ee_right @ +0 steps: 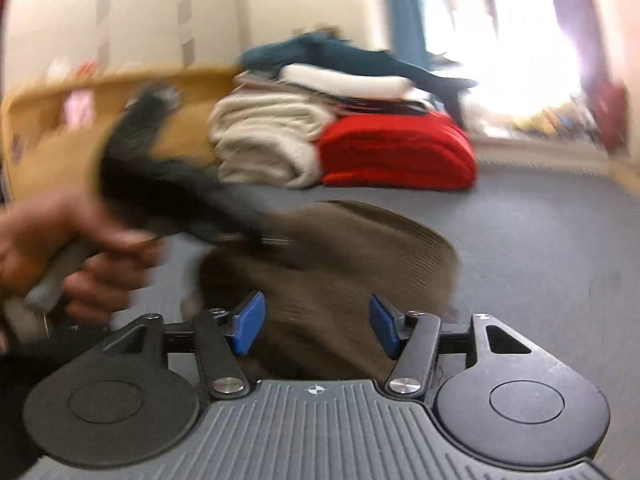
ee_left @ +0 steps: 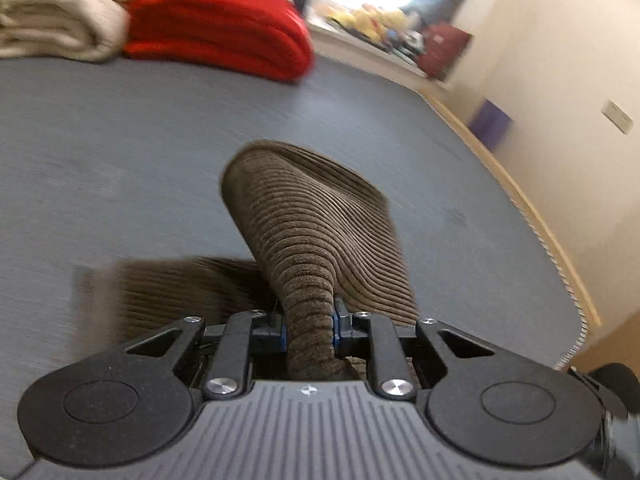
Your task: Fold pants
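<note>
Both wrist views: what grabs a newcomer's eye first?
The brown ribbed corduroy pants, bunched between the shut left hand-held gripper, rise over the grey table. Behind, a bright red folded blanket sits beside cream folded blankets. The right hand-held gripper is open.

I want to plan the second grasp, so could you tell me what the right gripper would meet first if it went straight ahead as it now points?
Most likely the brown corduroy pants: the right gripper is open with the fabric directly ahead between its fingers. Blur makes depth uncertain.

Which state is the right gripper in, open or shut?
Open: right gripper pads stand apart, brown corduroy pants between them, ungripped.
</note>
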Demonstrator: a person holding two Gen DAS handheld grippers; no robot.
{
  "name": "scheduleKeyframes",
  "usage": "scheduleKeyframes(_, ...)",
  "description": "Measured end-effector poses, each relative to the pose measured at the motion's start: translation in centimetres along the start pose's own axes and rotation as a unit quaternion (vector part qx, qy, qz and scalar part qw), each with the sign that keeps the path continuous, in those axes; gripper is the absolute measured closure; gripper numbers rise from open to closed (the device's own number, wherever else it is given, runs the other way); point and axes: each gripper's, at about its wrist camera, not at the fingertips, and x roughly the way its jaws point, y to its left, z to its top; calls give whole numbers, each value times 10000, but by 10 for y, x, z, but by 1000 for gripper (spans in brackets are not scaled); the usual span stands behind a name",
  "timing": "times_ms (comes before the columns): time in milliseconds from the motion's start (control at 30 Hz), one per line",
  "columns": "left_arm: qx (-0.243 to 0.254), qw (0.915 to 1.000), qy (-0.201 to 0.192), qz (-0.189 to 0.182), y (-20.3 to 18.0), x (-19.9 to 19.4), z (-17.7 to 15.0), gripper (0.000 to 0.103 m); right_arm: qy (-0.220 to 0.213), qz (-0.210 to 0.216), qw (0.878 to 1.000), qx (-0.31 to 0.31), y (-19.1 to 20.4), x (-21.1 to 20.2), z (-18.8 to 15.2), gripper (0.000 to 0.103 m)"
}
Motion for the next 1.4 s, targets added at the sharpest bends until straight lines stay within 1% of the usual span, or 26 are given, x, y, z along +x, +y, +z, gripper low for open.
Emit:
scheduleKeyframes(67, -11, 9995, -32, 308, 26, -15, 4, 80, 205, -154, 9981, 562, -18, 10, -1, 42)
scheduleKeyframes(133, -168, 9981, 48, 583, 53, -24, 4, 75, 468, -185, 9929, 1073, -33, 24, -4, 42)
scheduleKeyframes(167, -294, 9968, 115, 737, 66, -26, 3, 67, 570, -185, 9900, 1273, -39, 30, -5, 42)
scheduleKeyframes(200, -440, 9948, 151, 906, 78, -28, 2, 56, 653, -167, 9873, 1441, -43, 37, -6, 41)
scheduleKeyframes(233, -616, 9927, 116, 1027, 89, -30, 2, 49, 744, -120, 9845, 1583, -45, 46, -6, 39)
scheduleKeyframes(300, -1005, 9900, -17, 988, 108, -34, 3, 18, 990, -26, 9788, 1793, -48, 64, -11, 34)
scheduleKeyframes(367, -1313, 9882, -60, 791, 118, -29, 0, 7, 1247, 74, 9729, 1944, -45, 81, -17, 33)
scheduleKeyframes(400, -1443, 9869, 5, 721, 121, -21, -1, 6, 1378, 130, 9699, 2001, -43, 90, -20, 32)
scheduleKeyframes(567, -1839, 9790, 336, 807, 140, 31, -18, 6, 1834, 218, 9599, 2112, -31, 120, -26, 29)
scheduleKeyframes(633, -2119, 9743, 409, 639, 150, 56, -28, 6, 2006, 216, 9561, 2126, -30, 129, -28, 27)
scheduleKeyframes(667, -2417, 9678, 532, 466, 158, 70, -35, 6, 2071, 160, 9547, 2129, -29, 139, -27, 27)
scheduleKeyframes(700, -2725, 9597, 598, 341, 163, 80, -41, 3, 2120, 108, 9532, 2152, -29, 143, -29, 26)
scheduleKeyframes(733, -2900, 9555, 454, 305, 166, 84, -45, 2, 2168, 99, 9506, 2218, -30, 149, -30, 26)
scheduleKeyframes(767, -2925, 9550, 406, 279, 167, 89, -47, 1, 2201, 104, 9478, 2304, -32, 152, -31, 26)
scheduleKeyframes(833, -2755, 9599, 419, 314, 165, 94, -45, 1, 2220, 75, 9460, 2362, -34, 158, -33, 26)
scheduleKeyframes(933, -2779, 9595, 357, 286, 166, 93, -47, 1, 2215, 72, 9469, 2329, -34, 166, -32, 26)
scheduleKeyframes(1000, -2785, 9594, 337, 304, 166, 94, -49, 3, 2176, 122, 9467, 2373, -33, 172, -31, 30)
scheduleKeyframes(1067, -2732, 9607, 336, 354, 163, 92, -50, 6, 2113, 170, 9466, 2431, -35, 171, -33, 45)
scheduleKeyframes(1100, -2687, 9619, 335, 372, 161, 91, -49, 8, 2070, 176, 9478, 2417, -35, 170, -34, 49)
scheduleKeyframes(1133, -2665, 9625, 318, 393, 160, 89, -49, 11, 2017, 177, 9500, 2378, -36, 167, -35, 56)
scheduleKeyframes(1167, -2669, 9625, 275, 409, 157, 88, -48, 15, 1951, 176, 9535, 2292, -34, 166, -33, 64)
scheduleKeyframes(1200, -2678, 9624, 216, 408, 154, 86, -48, 21, 1862, 174, 9584, 2155, -33, 164, -29, 66)
scheduleKeyframes(1233, -2678, 9625, 186, 385, 150, 84, -48, 23, 1728, 191, 9648, 1975, -31, 160, -22, 70)
scheduleKeyframes(1300, -2665, 9636, 133, 178, 136, 84, -49, 36, 1377, 250, 9755, 1696, -31, 150, -4, 72)
scheduleKeyframes(1367, -2719, 9620, 163, -204, 114, 95, -49, 41, 1076, 191, 9822, 1529, -40, 137, 13, 73)
scheduleKeyframes(1400, -2714, 9614, 243, -386, 101, 105, -48, 42, 947, 64, 9854, 1411, -47, 129, 18, 73)
